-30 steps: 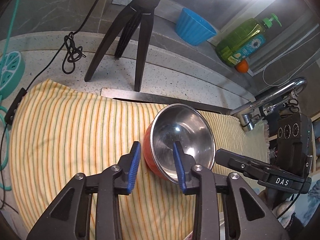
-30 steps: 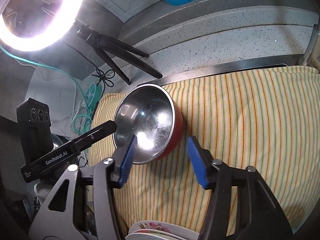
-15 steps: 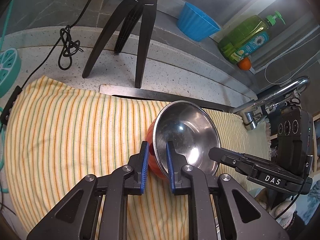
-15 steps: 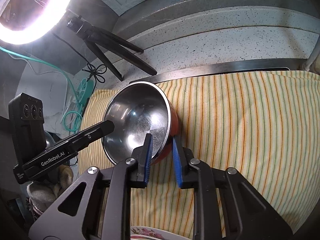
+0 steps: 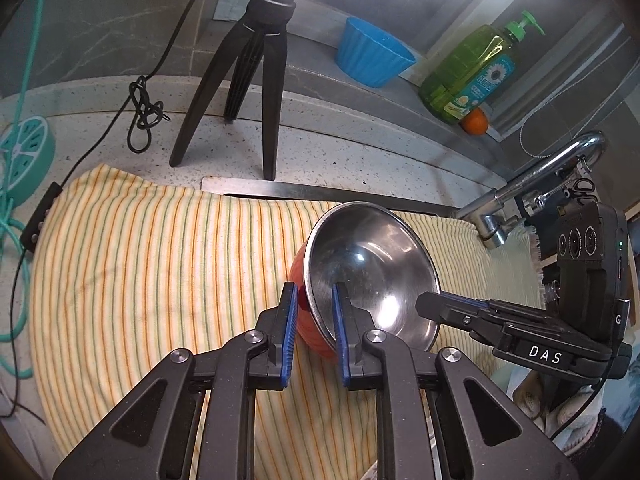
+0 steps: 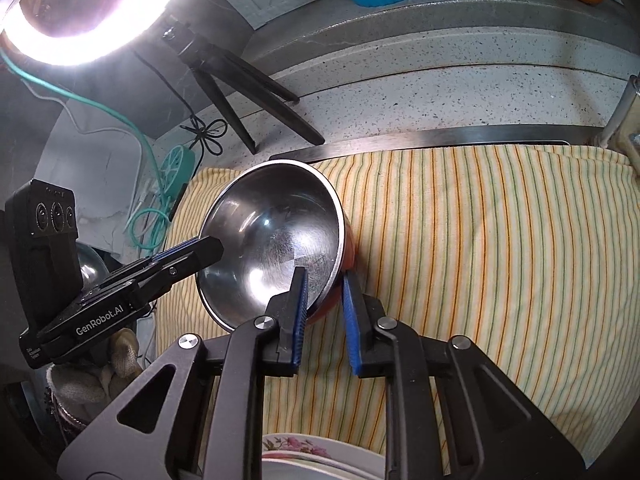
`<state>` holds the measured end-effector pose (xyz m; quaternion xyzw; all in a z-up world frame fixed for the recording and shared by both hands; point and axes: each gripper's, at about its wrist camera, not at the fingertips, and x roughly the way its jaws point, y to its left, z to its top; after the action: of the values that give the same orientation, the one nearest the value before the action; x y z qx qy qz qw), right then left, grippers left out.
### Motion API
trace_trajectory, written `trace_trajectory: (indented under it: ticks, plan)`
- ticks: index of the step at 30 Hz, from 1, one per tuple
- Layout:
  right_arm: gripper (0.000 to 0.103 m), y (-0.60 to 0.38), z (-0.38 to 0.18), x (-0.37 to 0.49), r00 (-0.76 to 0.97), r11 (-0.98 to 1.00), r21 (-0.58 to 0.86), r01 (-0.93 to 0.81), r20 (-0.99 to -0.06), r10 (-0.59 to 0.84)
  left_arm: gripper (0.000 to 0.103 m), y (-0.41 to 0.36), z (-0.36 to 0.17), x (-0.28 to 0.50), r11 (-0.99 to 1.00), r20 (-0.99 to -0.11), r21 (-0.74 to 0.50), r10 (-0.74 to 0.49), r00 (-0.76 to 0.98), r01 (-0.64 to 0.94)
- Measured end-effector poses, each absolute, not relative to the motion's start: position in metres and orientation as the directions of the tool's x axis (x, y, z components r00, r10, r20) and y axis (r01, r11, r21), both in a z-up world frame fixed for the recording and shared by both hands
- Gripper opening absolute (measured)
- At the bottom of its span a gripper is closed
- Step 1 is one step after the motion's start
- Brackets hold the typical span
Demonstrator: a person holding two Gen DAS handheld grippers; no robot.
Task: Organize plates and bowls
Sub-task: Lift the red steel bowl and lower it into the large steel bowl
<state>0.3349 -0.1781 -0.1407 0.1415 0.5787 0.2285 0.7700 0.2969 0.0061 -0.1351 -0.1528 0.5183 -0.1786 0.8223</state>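
Observation:
A steel bowl with a red outside is held above the striped yellow cloth. My left gripper is shut on the bowl's near left rim, one pad inside and one outside. My right gripper is shut on the opposite rim of the same bowl. Each gripper shows in the other's view, the right one and the left one. A floral plate stack shows at the bottom edge of the right wrist view.
A black tripod stands on the speckled counter behind the cloth. A blue ribbed bowl, a green soap bottle and an orange sit on the back ledge. A faucet is at the right. Teal cable lies left.
Both grippers went from open around the bowl's rim to shut on it. The bowl has tilted and lifted slightly.

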Motion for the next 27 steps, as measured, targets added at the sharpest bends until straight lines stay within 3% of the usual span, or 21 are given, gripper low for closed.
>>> trace_trajectory:
  ticks: [27]
  plan:
    - [0.018, -0.16, -0.063, 0.228, 0.258, 0.801, 0.475, -0.366, -0.775, 0.577, 0.015, 0.039, -0.075, 0.17, 0.885, -0.717, -0.452, -0.437, 0.544, 0.115]
